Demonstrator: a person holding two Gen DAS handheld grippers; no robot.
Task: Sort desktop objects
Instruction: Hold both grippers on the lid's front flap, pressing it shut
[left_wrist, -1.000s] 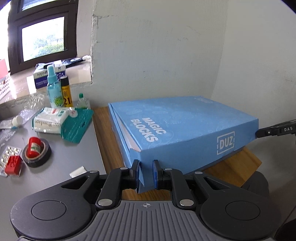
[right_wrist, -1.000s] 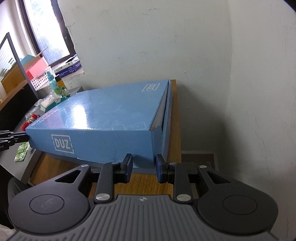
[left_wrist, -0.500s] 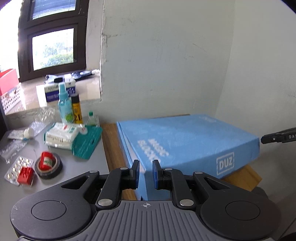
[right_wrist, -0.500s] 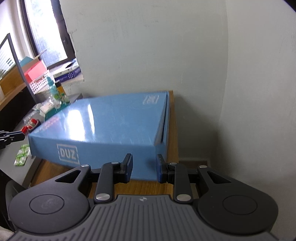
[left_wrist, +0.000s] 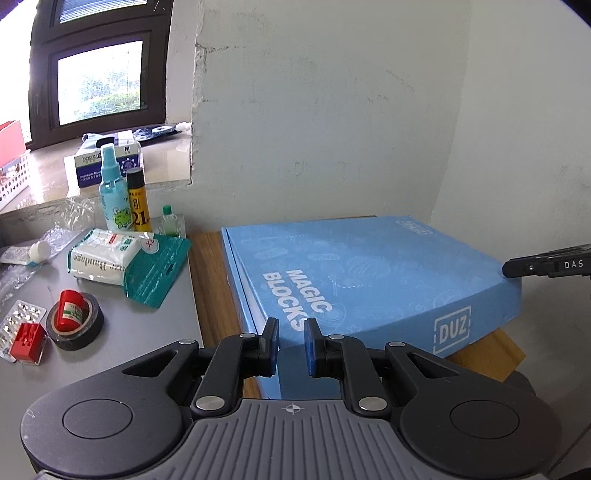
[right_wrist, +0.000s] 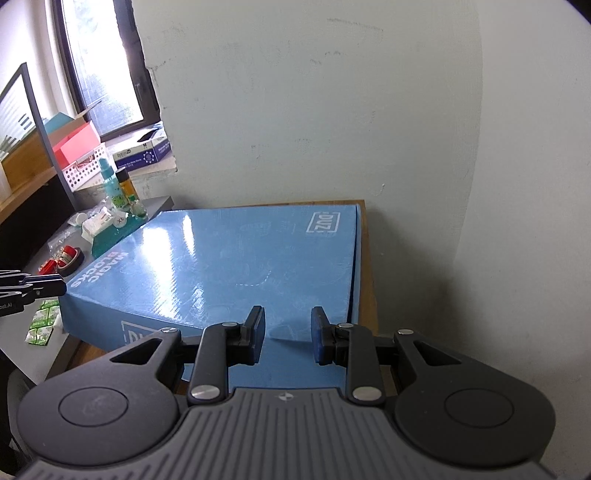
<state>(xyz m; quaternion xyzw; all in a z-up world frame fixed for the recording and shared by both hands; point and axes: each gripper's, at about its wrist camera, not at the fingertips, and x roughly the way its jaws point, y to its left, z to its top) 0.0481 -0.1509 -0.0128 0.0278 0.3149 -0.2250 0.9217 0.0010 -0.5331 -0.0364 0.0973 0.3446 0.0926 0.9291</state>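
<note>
Looking along my left gripper (left_wrist: 291, 347), I am seeing its blue-padded fingers standing a narrow way apart, straddling the near corner of the flat blue cardboard "Magic Blocks" box (left_wrist: 369, 273); whether the pads are touching the card I cannot tell, so I am treating it as an unfinished release. My right gripper (right_wrist: 288, 339) is gaping wider at the opposite near corner, with nothing between its pads.

The box is lying flat on the brown wooden side table (left_wrist: 210, 280) against the pale wall, its front corner jutting out past the table's edge. That overhang is worrying me: if I am drawing the left tongs back while a pad is dragging on the corner, I am likely pulling the box further off the wood, and it could tip to the floor. The side flap on the right looks slightly parted, so a snag there could spring the lid.

Farther off, on the grey desk (left_wrist: 122, 343), I am seeing a roll of black tape (left_wrist: 75, 326) with a small red-capped bottle (left_wrist: 68, 309) standing in it, a white bandage packet (left_wrist: 103, 256) and a pale blue spray bottle (left_wrist: 112, 192). A careless swing leftward could be knocking the upright bottles over.
</note>
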